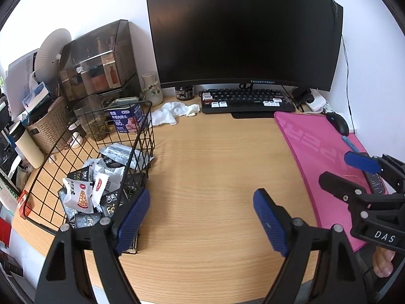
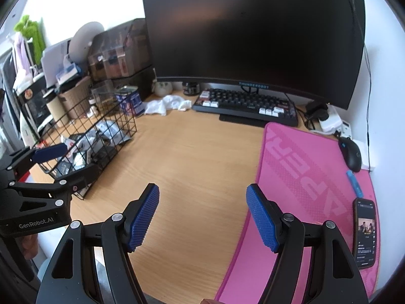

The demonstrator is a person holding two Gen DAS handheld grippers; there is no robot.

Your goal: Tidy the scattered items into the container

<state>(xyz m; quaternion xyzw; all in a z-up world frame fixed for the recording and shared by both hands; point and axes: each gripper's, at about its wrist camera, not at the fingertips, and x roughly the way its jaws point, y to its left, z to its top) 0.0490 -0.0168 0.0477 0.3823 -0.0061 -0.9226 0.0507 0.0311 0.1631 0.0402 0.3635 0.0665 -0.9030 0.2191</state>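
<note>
We find both grippers wide open and empty: left gripper (image 1: 201,217), right gripper (image 2: 202,217). Snack packets (image 1: 86,192) lie inside the wire basket (image 1: 145,116), just left of the nearer left gripper.

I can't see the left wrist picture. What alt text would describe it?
An open left gripper hovers over a wooden desk, beside a black wire basket filled with snack packets. Behind are a dark monitor and keyboard; the right gripper hangs over a pink mat.
</note>
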